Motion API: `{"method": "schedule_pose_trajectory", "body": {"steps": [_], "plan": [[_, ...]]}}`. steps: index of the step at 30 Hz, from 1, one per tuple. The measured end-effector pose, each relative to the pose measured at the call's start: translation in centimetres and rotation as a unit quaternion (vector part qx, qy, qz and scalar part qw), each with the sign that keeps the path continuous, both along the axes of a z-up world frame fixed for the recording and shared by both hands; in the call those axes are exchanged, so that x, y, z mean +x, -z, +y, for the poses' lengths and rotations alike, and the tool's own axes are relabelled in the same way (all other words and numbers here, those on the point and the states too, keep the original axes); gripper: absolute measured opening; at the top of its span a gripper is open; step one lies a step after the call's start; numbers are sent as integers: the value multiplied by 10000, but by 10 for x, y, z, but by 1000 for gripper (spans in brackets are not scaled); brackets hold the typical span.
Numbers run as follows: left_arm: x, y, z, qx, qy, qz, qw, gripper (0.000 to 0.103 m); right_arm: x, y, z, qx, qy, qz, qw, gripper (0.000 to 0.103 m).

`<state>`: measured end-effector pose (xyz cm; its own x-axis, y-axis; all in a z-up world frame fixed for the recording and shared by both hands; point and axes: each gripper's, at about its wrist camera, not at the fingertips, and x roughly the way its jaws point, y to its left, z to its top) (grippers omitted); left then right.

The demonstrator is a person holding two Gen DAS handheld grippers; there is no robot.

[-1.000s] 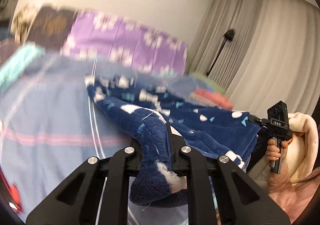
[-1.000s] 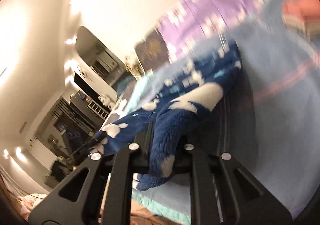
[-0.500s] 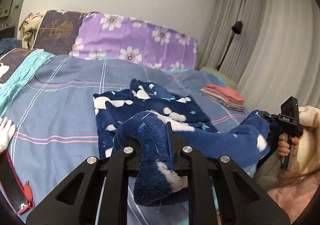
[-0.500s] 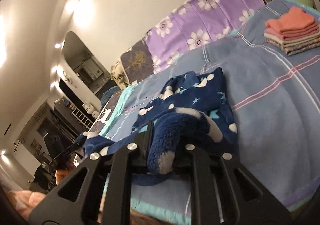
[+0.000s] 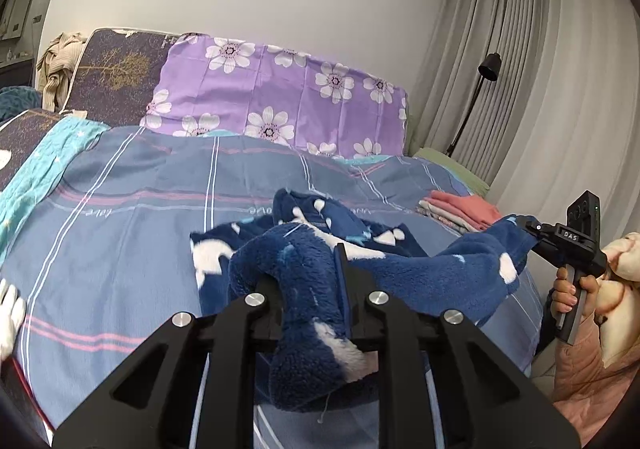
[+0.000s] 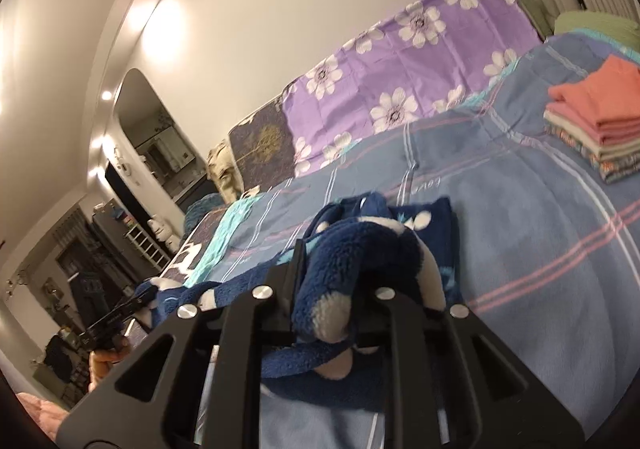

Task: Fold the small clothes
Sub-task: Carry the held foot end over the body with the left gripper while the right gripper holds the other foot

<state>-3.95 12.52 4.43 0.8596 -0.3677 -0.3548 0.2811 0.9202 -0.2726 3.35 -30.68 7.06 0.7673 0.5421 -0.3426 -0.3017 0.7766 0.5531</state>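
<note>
A dark blue fleece garment point(image 5: 304, 245) with white shapes lies bunched on the blue plaid bed cover point(image 5: 120, 217). My left gripper point(image 5: 312, 289) is shut on one corner of it, low over the near edge of the bed. My right gripper point(image 6: 324, 281) is shut on another corner; it also shows in the left wrist view point(image 5: 532, 233), off to the right with fleece stretched to it. The garment point(image 6: 400, 225) sags between the two grippers. The left gripper shows in the right wrist view point(image 6: 140, 297) at far left.
A stack of folded clothes point(image 5: 464, 209), salmon on top, sits on the bed at the right and shows in the right wrist view point(image 6: 600, 121). Purple flowered pillows point(image 5: 280, 101) line the headboard. A turquoise cloth point(image 5: 36, 173) lies at the left. A lamp point(image 5: 480, 89) and curtains stand on the right.
The garment came down from a spread, lifted hold and now lies bunched on the bed. Both grippers lowered and pulled toward the near edge, still holding their corners.
</note>
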Motion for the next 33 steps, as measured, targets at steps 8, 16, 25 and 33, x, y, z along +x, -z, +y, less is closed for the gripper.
{"method": "schedule_pose_trajectory", "body": {"steps": [8, 16, 25, 33], "plan": [[52, -13, -2, 224, -103, -174, 9995, 19, 51, -6, 21, -587, 92, -67, 9982, 19], [112, -17, 7, 279, -222, -196, 9992, 19, 109, -10, 28, -648, 210, -2, 9977, 19], [208, 33, 7, 744, -540, 511, 9945, 20, 202, 51, 45, -1125, 233, 690, 9910, 19], [265, 124, 15, 716, -576, 1599, 9828, 22, 236, 145, 43, -1019, 281, 1568, 9820, 19]]}}
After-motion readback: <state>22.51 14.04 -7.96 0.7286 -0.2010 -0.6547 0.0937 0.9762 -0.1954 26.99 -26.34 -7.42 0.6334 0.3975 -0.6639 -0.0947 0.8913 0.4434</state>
